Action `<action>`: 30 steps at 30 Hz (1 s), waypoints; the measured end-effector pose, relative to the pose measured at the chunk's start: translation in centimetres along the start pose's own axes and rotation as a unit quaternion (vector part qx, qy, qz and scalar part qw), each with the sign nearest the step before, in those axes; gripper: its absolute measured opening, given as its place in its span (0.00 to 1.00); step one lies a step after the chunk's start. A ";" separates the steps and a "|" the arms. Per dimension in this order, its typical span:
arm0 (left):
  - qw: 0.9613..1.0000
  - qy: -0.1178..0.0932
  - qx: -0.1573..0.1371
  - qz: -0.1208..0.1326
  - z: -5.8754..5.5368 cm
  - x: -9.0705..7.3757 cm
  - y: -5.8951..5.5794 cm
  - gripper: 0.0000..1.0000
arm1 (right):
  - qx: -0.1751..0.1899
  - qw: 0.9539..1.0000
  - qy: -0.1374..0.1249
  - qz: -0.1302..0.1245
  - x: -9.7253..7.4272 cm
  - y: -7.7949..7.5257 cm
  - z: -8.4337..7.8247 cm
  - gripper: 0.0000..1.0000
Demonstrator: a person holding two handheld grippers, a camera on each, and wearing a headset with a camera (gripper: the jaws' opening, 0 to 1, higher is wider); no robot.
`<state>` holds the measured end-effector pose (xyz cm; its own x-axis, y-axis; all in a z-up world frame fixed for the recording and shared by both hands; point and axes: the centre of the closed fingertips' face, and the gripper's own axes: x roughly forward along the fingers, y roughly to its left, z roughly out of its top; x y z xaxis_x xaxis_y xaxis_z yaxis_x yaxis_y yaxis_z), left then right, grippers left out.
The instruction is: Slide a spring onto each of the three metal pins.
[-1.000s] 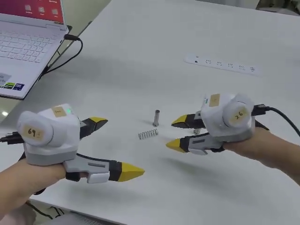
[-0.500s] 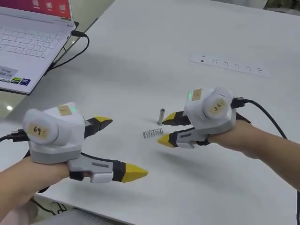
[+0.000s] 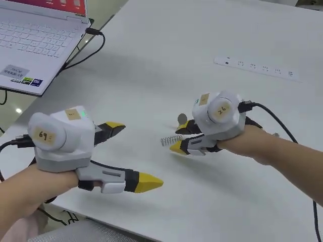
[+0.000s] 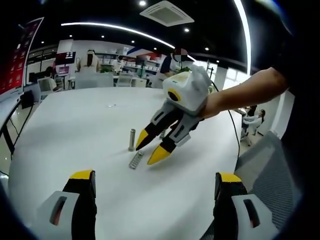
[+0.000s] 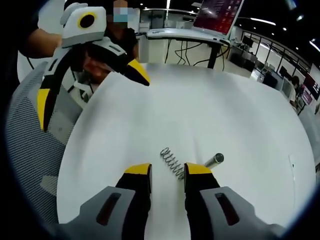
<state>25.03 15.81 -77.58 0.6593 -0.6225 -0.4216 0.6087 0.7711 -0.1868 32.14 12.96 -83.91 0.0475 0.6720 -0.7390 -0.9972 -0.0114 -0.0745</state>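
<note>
Head view: the right hand-held gripper (image 3: 175, 138) covers most of the metal pin (image 3: 181, 119), and only the pin's top shows above the upper jaw. The spring (image 3: 171, 139) lies flat on the white desk (image 3: 151, 60), with one end reaching the tips of that gripper. From this angle I cannot tell whether the tips touch it.

In the right gripper view, the jaws are parted by a narrow gap, wider than the spring. The near end of the spring lies in that gap, unclamped. The pin is just beyond the right-hand tip and near the spring's middle. It looks slanted there, probably from lens distortion. In the left gripper view the pin stands upright, just beyond the spring and apart from it.

The left hand-held gripper (image 3: 133, 154) is spread wide and holds nothing. It sits well to the left of the spring, with its tips pointing toward it.

A laptop (image 3: 35, 45) in the upper left corner is cut off by the frame, and a dark cable (image 3: 83, 53) trails from its side. A white power strip (image 3: 260, 69) lies far across the desk.

The near edge of the desk runs just below the left gripper and under the person's forearms. The surface between the two grippers, and from the pin out to the power strip, is bare and open.
</note>
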 end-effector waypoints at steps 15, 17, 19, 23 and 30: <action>1.000 0.000 -0.009 0.005 -0.3 -0.3 0.2 0.96 | 0.038 0.999 0.016 0.001 0.5 -0.4 -1.3 0.13; 1.000 0.001 -0.009 0.005 -0.4 -0.3 0.1 0.96 | 0.032 0.999 0.017 0.003 0.4 -0.3 -1.4 0.10; 1.000 0.002 -0.008 0.003 -0.4 -0.2 0.0 0.96 | 0.025 1.000 0.016 0.004 0.5 -0.1 -1.4 0.08; 1.000 0.003 -0.005 0.001 -0.2 -0.2 -0.2 0.95 | 0.009 1.000 0.019 0.004 0.3 0.2 -1.4 0.08; 1.000 0.005 0.000 -0.001 0.0 -0.1 -0.4 0.95 | 0.014 1.000 0.005 0.003 -1.1 0.6 -1.0 0.08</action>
<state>24.69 15.63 -77.49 0.6539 -0.6230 -0.4293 0.6099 0.7698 -0.1881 31.52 11.49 -83.80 0.0411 0.6653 -0.7455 -0.9987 0.0042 -0.0514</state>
